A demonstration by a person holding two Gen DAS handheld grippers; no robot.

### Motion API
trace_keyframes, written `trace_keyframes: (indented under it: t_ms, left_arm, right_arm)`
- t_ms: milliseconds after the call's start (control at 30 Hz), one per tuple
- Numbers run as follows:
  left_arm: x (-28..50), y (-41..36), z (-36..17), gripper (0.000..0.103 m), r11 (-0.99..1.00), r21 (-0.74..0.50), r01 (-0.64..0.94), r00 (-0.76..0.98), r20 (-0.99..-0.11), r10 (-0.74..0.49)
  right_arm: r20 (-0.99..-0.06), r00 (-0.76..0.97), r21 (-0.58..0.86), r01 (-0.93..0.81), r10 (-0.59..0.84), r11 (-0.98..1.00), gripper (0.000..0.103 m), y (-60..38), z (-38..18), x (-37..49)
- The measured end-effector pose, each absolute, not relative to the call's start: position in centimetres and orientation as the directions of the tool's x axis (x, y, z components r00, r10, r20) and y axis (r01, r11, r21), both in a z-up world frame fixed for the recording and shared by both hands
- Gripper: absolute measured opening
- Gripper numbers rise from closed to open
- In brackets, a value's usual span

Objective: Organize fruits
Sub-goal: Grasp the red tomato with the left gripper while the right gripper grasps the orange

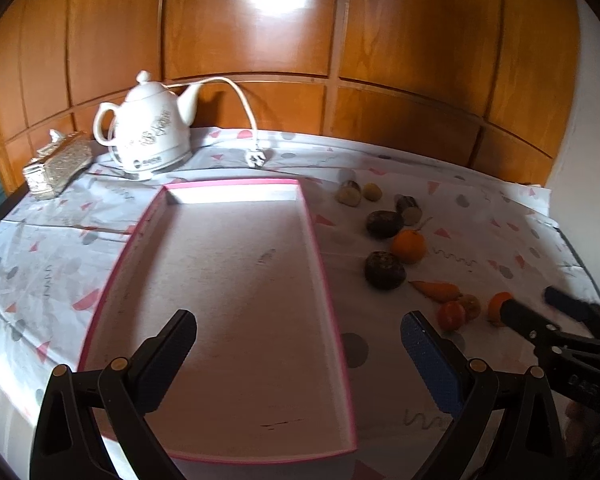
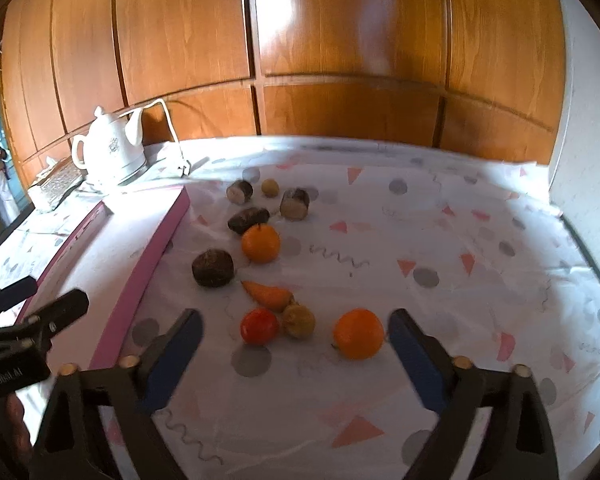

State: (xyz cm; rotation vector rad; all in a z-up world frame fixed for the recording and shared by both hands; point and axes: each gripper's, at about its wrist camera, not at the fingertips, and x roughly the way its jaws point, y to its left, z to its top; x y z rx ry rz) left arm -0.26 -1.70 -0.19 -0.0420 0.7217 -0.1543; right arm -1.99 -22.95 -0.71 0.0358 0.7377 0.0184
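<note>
A shallow pink-rimmed tray (image 1: 240, 260) lies on the patterned cloth, and my left gripper (image 1: 298, 320) hangs open over its near half with nothing between its fingers. To the tray's right lie the fruits: an orange (image 2: 358, 334), a red tomato (image 2: 260, 326), a small yellowish fruit (image 2: 299, 320), a carrot (image 2: 268, 294), a second orange (image 2: 261, 243) and a dark round fruit (image 2: 213, 268). My right gripper (image 2: 295, 316) is open just in front of the tomato, the yellowish fruit and the near orange. Its right finger is close to that orange, and the pads press on nothing.
Farther back lie another dark fruit (image 2: 248, 219) and two cut stubs (image 2: 295, 203). A white kettle (image 1: 148, 132) with its cord and plug (image 1: 257, 158) and a glittery tissue box (image 1: 58, 166) stand at the back left. Wooden panels close the rear, and a white wall (image 2: 588, 160) stands at the right.
</note>
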Motion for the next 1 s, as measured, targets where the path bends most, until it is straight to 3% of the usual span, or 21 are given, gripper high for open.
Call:
trace_keyframes:
  t_ms: [133,267,600,900,1000]
  left_arm:
    - [0.2,-2.3,0.0,0.103,0.976,-0.134,0.174,0.718,-0.661,-0.219]
    - [0.5,-3.9,0.1,0.103,0.965,-0.108,0.238,0.701,-0.669,-0.248]
    - [1.8,-7.3,-0.4,0.092,0.925,-0.127,0.359,0.62,-0.708,-0.338]
    - [3.4,-10.9,-1.9,0.071,0.887,-0.164,0.432,0.533,-0.747,-0.398]
    - [3.9,-12.1,-2.7,0.069,0.875,-0.178,0.449,0.505,-0.758,-0.413]
  right_arm:
    - [-0.72,0.688,0.103,-0.018,0.087,0.995,0.065,-25.1,-2.1,-2.1]
    - [-0.754,0.648,0.142,-0.004,0.111,0.99,0.035,-26.9,-3.6,-1.8]
    - [-0.756,0.645,0.147,0.001,0.112,0.989,0.034,-29.0,-4.4,0.1]
    - [-0.74,0.656,0.171,-0.028,0.147,0.985,0.035,-28.5,-4.7,1.9]
    - [-0.736,0.665,0.136,-0.034,0.123,0.99,0.034,-28.2,-4.6,2.3]
